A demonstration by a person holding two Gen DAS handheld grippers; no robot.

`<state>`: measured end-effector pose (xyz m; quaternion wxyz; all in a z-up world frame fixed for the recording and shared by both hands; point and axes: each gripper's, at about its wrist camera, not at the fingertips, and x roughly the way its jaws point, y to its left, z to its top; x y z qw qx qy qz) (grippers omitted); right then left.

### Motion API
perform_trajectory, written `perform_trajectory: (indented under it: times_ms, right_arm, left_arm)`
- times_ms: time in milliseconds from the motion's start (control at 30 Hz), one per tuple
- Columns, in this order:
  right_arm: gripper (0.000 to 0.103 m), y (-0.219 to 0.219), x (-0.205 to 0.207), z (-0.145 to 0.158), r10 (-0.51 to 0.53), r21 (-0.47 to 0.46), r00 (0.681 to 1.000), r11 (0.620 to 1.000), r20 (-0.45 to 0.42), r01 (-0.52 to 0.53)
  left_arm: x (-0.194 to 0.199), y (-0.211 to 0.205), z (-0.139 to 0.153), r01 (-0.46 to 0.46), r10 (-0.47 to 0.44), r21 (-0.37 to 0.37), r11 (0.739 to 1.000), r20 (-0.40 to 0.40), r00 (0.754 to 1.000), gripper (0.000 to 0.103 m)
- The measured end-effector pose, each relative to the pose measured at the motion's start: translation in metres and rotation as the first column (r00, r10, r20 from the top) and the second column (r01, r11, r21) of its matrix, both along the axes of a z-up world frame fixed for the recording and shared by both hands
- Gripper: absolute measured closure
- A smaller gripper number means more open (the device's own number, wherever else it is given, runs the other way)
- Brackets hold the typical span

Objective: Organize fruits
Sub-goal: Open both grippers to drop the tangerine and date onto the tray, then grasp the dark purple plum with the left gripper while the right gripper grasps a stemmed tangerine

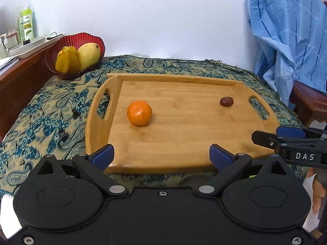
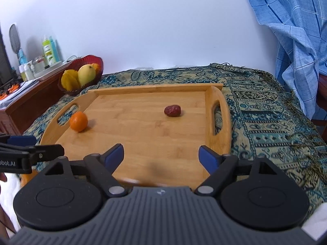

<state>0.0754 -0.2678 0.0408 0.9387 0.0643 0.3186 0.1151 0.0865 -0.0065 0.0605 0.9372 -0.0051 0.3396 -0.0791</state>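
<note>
A wooden tray lies on a patterned cloth. On it sit an orange toward the left and a dark red date toward the right. A red bowl at the back left holds a mango and a yellow starfruit. My left gripper hovers open over the tray's near edge, nothing between its fingers. My right gripper is open too, over the tray's near right part, and empty.
A dark wooden side table with bottles and a white tray stands at the left. A blue checked cloth hangs over a chair at the right. A white wall runs behind.
</note>
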Motion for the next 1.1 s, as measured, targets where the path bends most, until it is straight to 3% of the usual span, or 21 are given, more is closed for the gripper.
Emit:
perform_trajectory:
  times_ms: [200,500,767,967,1100]
  right_arm:
    - [0.014,-0.008,-0.029,-0.002,0.041,0.029,0.999,0.999,0.011,-0.041]
    - [0.016,-0.006,-0.052,-0.005,0.131,-0.045,0.991,0.99,0.021,-0.13]
    - [0.03,0.001,-0.059,-0.01,0.189,-0.109,0.982,0.976,-0.011,-0.189]
    - [0.047,0.006,-0.058,-0.018,0.204,-0.135,0.977,0.968,-0.061,-0.211]
    - [0.051,0.011,-0.059,-0.023,0.206,-0.159,0.976,0.963,-0.074,-0.215]
  left_arm:
    - [-0.032,0.001,-0.002,0.018,-0.018,0.016,1.0,0.034,0.999,0.003]
    - [-0.067,-0.01,-0.007,0.076,-0.078,0.04,0.996,0.054,0.995,0.008]
    - [-0.065,-0.023,-0.016,0.114,-0.114,0.045,0.993,0.014,0.993,0.036]
    - [-0.059,-0.03,-0.028,0.122,-0.121,0.066,0.99,-0.019,0.993,0.041]
    - [-0.057,-0.033,-0.035,0.122,-0.12,0.066,0.99,-0.032,0.992,0.044]
